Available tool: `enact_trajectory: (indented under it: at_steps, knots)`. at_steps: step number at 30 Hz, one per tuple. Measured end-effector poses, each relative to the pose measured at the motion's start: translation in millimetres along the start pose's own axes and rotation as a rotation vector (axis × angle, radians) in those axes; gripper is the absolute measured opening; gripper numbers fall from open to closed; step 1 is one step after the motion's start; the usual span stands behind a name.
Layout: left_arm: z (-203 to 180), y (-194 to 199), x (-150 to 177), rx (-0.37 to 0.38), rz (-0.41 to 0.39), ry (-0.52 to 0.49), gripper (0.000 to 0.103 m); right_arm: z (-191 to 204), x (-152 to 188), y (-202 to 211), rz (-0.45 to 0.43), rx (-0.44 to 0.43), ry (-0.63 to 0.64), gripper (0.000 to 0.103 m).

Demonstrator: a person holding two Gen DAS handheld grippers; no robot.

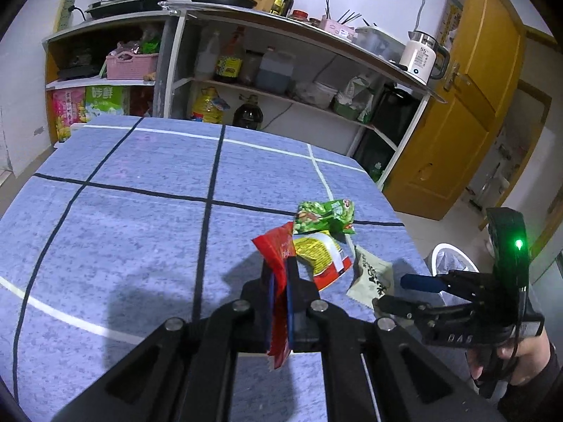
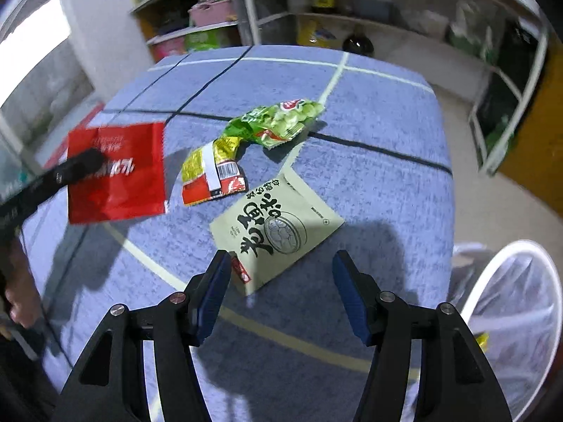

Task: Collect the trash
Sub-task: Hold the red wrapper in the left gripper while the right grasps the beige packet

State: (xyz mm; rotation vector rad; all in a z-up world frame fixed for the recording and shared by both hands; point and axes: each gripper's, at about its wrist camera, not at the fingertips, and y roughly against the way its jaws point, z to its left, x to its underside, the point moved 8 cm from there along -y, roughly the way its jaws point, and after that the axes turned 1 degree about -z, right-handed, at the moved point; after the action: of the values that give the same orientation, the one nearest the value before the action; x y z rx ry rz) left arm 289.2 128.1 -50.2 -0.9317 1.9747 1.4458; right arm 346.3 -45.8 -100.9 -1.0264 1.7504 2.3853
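Observation:
My left gripper (image 1: 280, 274) is shut on a red wrapper (image 1: 278, 256) and holds it above the blue checked tablecloth (image 1: 140, 211); the wrapper also shows in the right wrist view (image 2: 119, 172). On the cloth lie a yellow-red packet (image 2: 211, 172), a green snack bag (image 2: 278, 121) and a pale green sachet with black characters (image 2: 278, 225). My right gripper (image 2: 281, 281) is open and empty, just in front of the pale sachet. It shows at the right in the left wrist view (image 1: 394, 292).
A white-rimmed bin with a clear liner (image 2: 510, 316) stands on the floor right of the table. Shelves with bottles and bags (image 1: 246, 70) stand behind the table. A kettle (image 1: 422, 56) sits on the shelf top. A yellow door (image 1: 468, 105) is at the right.

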Motion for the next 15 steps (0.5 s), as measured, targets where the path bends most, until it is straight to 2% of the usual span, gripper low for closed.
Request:
enact_trajectory:
  at_steps: [5,15]
  knots:
    - [4.5,5.8,1.5,0.004,-0.005,0.005,0.006,5.6,-4.9,-4.6,0.003,-0.035,-0.053,0.061]
    - [5.8,13.0,3.5,0.016,-0.007,0.007,0.006,4.4,-23.9,-9.0,-0.034,0.044,-0.190,0.061]
